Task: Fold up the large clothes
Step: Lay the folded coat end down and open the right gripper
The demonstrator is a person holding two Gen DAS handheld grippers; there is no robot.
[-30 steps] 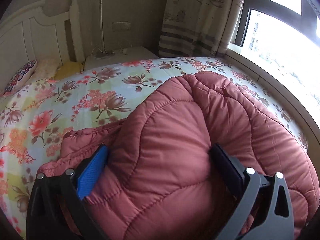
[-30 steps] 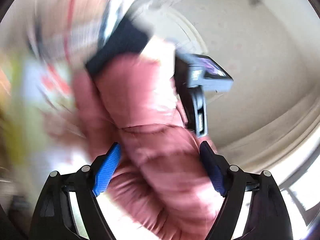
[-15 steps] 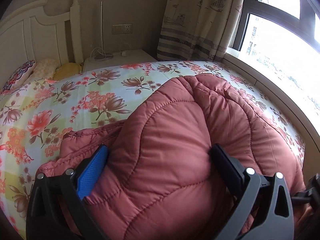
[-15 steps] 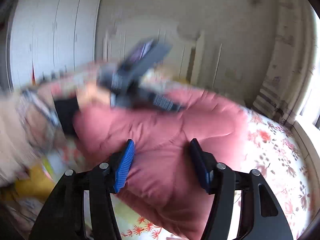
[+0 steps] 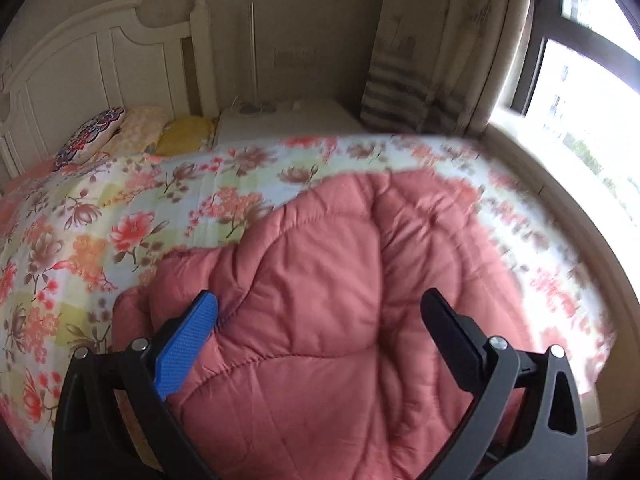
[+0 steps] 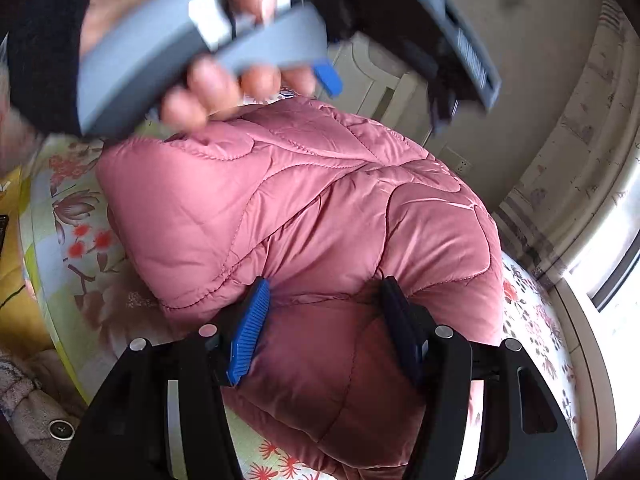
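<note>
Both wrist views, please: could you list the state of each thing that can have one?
Pink quilted jacket: bunched and folded over, lying on the bed.
Right hand-held gripper: shut on the jacket.
Left hand-held gripper: jaws wide, a thick jacket fold between them.
Curtain: drawn aside from the window.

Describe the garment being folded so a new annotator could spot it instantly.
Start at the bed with the floral bedspread, white headboard at its far end. On the bedspread, on the window side, lies a bulky pink quilted jacket, bunched up, with both grippers closed on its padding. It is the only plain, puffy, stitched item there; the small pillows by the headboard are patterned or yellow.
</note>
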